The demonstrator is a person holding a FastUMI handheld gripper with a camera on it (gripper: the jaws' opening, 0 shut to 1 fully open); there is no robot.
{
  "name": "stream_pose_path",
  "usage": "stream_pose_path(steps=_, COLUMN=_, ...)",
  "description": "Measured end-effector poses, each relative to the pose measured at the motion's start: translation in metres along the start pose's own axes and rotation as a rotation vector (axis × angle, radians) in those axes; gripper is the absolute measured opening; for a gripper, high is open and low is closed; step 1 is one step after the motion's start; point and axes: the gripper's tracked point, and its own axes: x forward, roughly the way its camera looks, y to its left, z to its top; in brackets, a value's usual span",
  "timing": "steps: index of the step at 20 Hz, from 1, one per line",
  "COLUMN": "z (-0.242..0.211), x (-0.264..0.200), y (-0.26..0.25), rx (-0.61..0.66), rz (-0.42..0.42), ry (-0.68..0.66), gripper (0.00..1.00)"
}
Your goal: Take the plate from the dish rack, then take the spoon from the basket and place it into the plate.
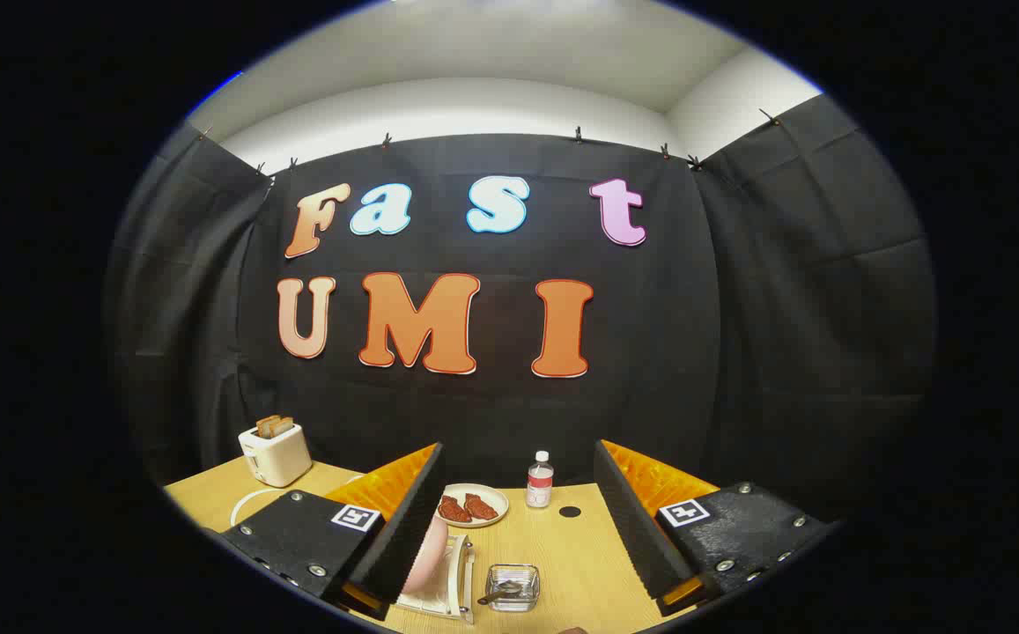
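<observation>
My gripper (518, 447) stands open above the wooden table (562, 555), with nothing between its fingers. A pink plate (427, 556) stands on edge in a white dish rack (449, 588), close against the inner side of the left finger, which hides part of it. Just right of the rack sits a small clear basket (513, 586) with a dark spoon (498, 595) lying in it, handle toward the rack. Both lie low between the fingers.
Beyond the rack a cream plate (471, 506) holds two reddish pieces of food. A small water bottle (540, 480) stands right of it, beside a black hole (569, 512) in the table. A white toaster (274, 452) with toast stands beyond the left finger.
</observation>
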Motion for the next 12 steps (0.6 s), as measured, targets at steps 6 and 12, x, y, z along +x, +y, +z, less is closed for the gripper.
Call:
stream_pose_path(steps=6, z=0.0, x=0.0, y=0.004, rx=0.005, rz=0.011, ry=-0.004, gripper=0.99)
stream_pose_path(steps=12, z=0.003, x=0.003, y=0.013, rx=0.018, rz=0.034, ry=-0.01, gripper=0.99)
